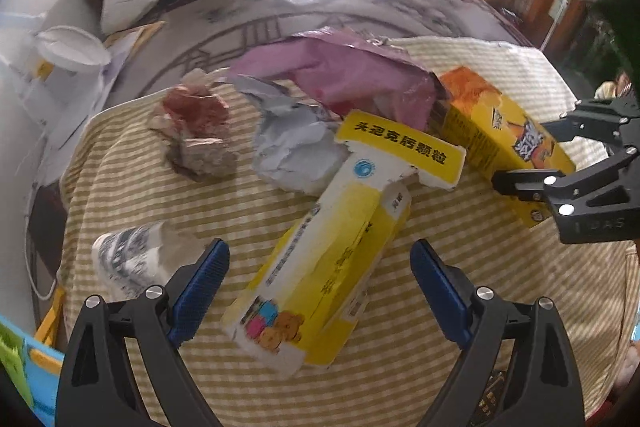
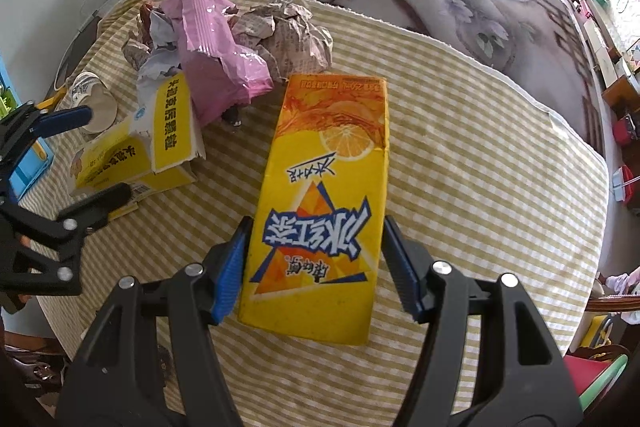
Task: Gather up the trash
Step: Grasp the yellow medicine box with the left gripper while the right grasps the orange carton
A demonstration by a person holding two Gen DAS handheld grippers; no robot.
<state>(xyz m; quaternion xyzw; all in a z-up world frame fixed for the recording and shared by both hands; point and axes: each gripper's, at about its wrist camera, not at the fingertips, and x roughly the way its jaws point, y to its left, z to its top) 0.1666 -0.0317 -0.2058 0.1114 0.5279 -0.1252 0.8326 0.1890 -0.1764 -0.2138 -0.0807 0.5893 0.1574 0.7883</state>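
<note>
The right gripper (image 2: 314, 267) holds the carton (image 2: 324, 195), a yellow and orange drink box, at its near end, with a blue pad pressed on each long side. The carton lies flat on the striped cloth (image 2: 460, 155). The grip is near 1 end only, so the far end may hang down when it is lifted, and the smooth coated card can slip between the ribbed pads. If the carton is empty, I judge the thin walls may also fold inward under the squeeze.

The left gripper (image 1: 320, 287) has its fingers wide apart, 1 on each side of the medicine box (image 1: 320, 267), and neither pad touches it. This box is yellow and white card, torn open at the far end with a loose flap. It lies at an angle between the fingers, so closing may push it sideways or crush the opened end.

Behind it sit soft, irregular things: a pink bag (image 1: 340, 75) of shiny crinkled film, crumpled grey paper (image 1: 288, 135) touching the box flap, and a paper cup (image 1: 128, 263) on its side. A lifted box may drag the paper along.
</note>
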